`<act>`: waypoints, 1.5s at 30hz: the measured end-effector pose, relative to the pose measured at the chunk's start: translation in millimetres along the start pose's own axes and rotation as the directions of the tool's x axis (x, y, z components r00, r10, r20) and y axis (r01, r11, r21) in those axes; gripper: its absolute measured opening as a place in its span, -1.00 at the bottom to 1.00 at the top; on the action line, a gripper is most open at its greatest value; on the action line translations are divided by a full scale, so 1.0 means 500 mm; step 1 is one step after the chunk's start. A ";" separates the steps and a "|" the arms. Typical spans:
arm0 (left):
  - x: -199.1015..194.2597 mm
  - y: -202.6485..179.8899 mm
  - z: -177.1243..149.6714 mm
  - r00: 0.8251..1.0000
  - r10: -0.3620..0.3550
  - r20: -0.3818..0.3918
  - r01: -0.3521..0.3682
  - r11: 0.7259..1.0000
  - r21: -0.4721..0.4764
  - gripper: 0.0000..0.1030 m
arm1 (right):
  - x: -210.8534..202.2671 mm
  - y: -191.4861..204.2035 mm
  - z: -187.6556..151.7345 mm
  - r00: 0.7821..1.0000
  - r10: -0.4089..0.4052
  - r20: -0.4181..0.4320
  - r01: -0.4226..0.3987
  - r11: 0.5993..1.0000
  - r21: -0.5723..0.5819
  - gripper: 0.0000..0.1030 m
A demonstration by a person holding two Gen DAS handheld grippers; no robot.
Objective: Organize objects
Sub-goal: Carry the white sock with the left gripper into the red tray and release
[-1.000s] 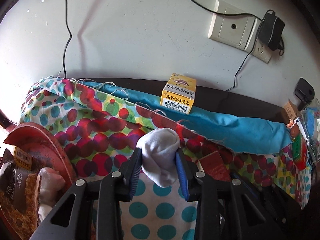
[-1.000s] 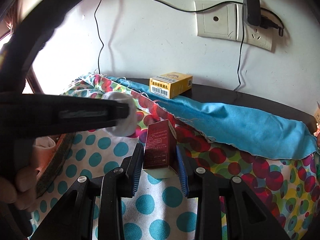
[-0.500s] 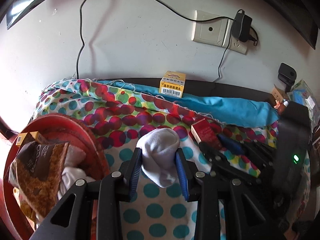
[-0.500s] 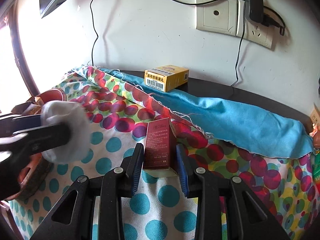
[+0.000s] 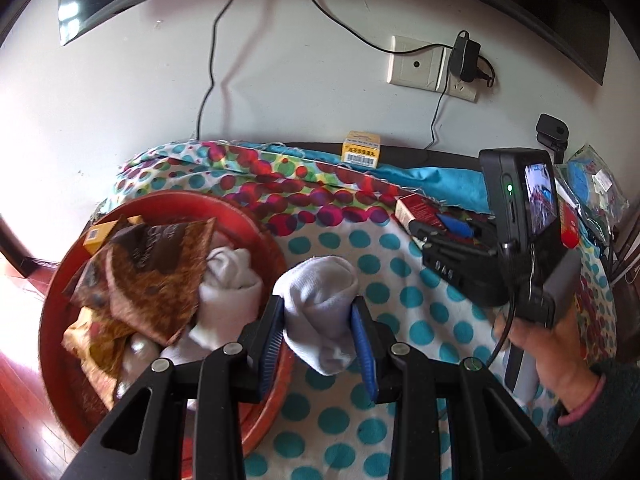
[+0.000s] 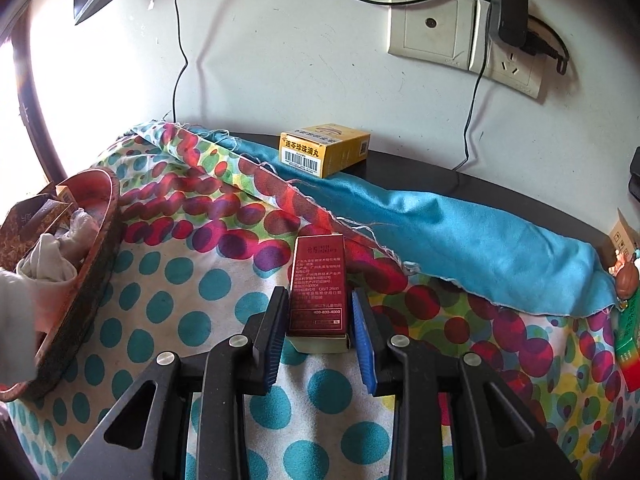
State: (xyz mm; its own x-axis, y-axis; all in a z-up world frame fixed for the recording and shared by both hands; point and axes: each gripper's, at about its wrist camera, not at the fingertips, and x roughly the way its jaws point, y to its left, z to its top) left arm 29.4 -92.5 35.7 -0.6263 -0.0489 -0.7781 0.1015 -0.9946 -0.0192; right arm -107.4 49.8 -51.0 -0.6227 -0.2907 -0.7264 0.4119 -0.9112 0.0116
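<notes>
White rolled sock (image 5: 316, 304) sat clamped in the left gripper (image 5: 318, 340), just right of the red basket (image 5: 256, 220)'s rim; the right gripper (image 6: 320, 320), farther right, pinched a red box (image 6: 316, 284).

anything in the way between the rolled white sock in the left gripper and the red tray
Nothing visible: the rolled white sock, clamped in the left gripper, hangs beside the round red tray's near rim, with only open air between.

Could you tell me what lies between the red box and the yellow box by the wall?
Right wrist view: only cloth, polka-dot fabric then blue cloth.
</notes>
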 end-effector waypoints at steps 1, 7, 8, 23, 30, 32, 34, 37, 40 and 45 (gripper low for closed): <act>-0.009 0.009 -0.005 1.000 0.007 0.003 -0.007 1.000 -0.004 -0.34 | 0.000 -0.001 0.001 1.000 -0.002 -0.002 0.002 1.000 0.003 -0.45; -0.050 0.072 -0.032 0.999 0.047 0.003 -0.047 0.998 -0.040 -0.34 | -0.001 0.003 0.008 1.000 -0.026 -0.005 0.026 1.000 -0.009 -0.45; -0.054 0.081 -0.035 0.998 0.058 0.001 -0.058 0.997 -0.045 -0.34 | -0.001 0.004 0.010 0.999 -0.032 -0.008 0.032 0.999 -0.014 -0.45; -0.065 0.243 -0.108 0.984 0.168 -0.055 -0.175 0.966 -0.188 -0.34 | 0.011 0.014 0.013 0.997 -0.067 -0.034 0.066 0.997 -0.044 -0.45; -0.037 0.279 -0.130 0.982 0.171 -0.082 -0.185 0.956 -0.228 -0.34 | 0.016 0.024 0.011 0.995 -0.091 -0.042 0.088 0.994 -0.070 -0.45; -0.038 0.280 -0.130 0.982 0.176 -0.073 -0.188 0.957 -0.223 -0.34 | 0.016 0.027 0.010 0.994 -0.097 -0.042 0.094 0.992 -0.079 -0.45; -0.035 0.284 -0.128 0.983 0.169 -0.070 -0.181 0.956 -0.232 -0.34 | 0.010 0.031 0.009 0.994 -0.105 -0.025 0.103 0.991 -0.087 -0.47; -0.031 0.288 -0.127 0.984 0.170 -0.059 -0.179 0.954 -0.240 -0.33 | -0.003 0.038 0.007 0.994 -0.110 0.013 0.111 0.988 -0.104 -0.47; -0.027 0.286 -0.128 0.982 0.182 -0.051 -0.189 0.955 -0.229 -0.32 | -0.008 0.051 0.007 0.992 -0.120 0.029 0.123 0.983 -0.134 -0.47; -0.027 0.293 -0.133 0.985 0.167 -0.035 -0.171 0.955 -0.241 -0.28 | -0.009 0.063 0.005 0.991 -0.129 0.023 0.131 0.979 -0.159 -0.47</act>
State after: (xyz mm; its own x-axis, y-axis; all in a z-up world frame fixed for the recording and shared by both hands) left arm 104.3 -231.3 1.6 -0.5732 -0.2113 -0.7917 0.3904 -0.9199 -0.0371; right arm -93.4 21.5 -45.5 -0.6854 -0.1777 -0.7061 0.4277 -0.8831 -0.1929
